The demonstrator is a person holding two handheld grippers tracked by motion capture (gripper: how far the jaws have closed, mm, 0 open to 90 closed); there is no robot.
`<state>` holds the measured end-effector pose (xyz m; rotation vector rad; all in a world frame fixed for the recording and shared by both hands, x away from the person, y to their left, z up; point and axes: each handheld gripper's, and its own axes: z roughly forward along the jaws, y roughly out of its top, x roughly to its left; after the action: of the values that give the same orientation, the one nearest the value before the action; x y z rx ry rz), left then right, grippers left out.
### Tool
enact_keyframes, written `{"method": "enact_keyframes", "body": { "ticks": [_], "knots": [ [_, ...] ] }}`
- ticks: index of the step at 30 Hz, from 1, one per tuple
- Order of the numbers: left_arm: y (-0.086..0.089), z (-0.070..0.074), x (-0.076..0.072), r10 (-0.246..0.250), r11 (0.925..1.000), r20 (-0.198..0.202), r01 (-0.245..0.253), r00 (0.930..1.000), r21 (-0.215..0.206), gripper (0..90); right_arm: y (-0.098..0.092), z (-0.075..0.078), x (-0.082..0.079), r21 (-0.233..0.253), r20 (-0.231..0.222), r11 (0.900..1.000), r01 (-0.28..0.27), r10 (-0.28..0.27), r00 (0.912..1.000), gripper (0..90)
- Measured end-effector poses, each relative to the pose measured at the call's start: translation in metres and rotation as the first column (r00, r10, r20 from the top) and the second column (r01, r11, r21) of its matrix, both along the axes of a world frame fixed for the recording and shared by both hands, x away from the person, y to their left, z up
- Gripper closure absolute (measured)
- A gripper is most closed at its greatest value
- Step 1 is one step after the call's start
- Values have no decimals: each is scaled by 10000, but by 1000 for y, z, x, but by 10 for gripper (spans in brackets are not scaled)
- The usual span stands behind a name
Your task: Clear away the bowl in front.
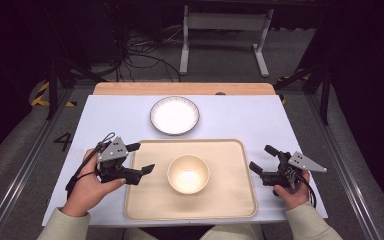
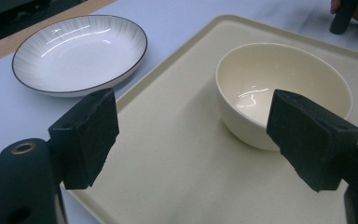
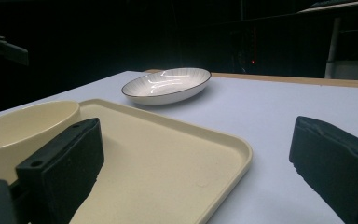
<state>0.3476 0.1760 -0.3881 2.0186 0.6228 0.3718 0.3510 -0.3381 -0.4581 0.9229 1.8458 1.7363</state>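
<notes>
Cream bowl (image 1: 188,173) is seen from the high view standing upright near the middle of a cream tray (image 1: 230,202), which lies on the near half of a pale table (image 1: 240,117). A white plate (image 1: 174,115) with a dark rim is set on the table just beyond the tray's far edge, apart from it. The left gripper (image 1: 140,158) is held at the tray's left edge with its jaws spread wide and nothing between them; its nearer jaw reaches over the tray's rim. The right gripper (image 1: 262,158) is held just off the tray's right edge, its jaws likewise apart and empty. Each gripper is grasped by a hand coming in from the bottom.

From the left gripper view, the bowl (image 2: 284,88) is shown empty and upright on the tray (image 2: 177,154), ahead of the jaws and nearer the right-hand one. The jaws are wide apart and nothing is touched by them. The plate (image 2: 79,53) is seen at the upper left, on the table beside the tray.

From the right gripper view, part of the bowl (image 3: 23,126) is seen at the left edge, behind the left-hand jaw. The tray's (image 3: 177,163) corner lies between the open jaws, and the plate (image 3: 167,85) rests farther off on the table (image 3: 279,107).
</notes>
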Motion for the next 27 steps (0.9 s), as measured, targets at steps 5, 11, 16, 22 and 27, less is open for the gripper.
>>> {"method": "enact_keyframes", "body": {
  "ticks": [5, 11, 16, 22, 27],
  "knots": [
    [13, -12, -2, 177, 9996, -7, -177, 9998, -234, 174, 0, 0, 0, 39, -4, 10000, 4, -4, 10000, 32],
    [31, -29, -3, 640, 9949, 55, -634, 9979, -786, 172, 0, 0, -1, 14, 65, 10000, -54, 54, 10000, 32],
    [41, -42, -2, 1138, 9889, 22, -1130, 9935, -969, 172, 0, 0, -1, 25, 81, 10000, -60, 60, 9999, 32],
    [50, -55, -5, 1355, 9851, 180, -1327, 9906, -1095, 168, -1, 0, -1, 45, 123, 10000, -85, 84, 9999, 32],
    [56, -61, -7, 1450, 9838, 285, -1411, 9890, -1108, 167, -1, 0, -1, 51, 130, 9999, -89, 88, 9999, 32]
  ]
}}
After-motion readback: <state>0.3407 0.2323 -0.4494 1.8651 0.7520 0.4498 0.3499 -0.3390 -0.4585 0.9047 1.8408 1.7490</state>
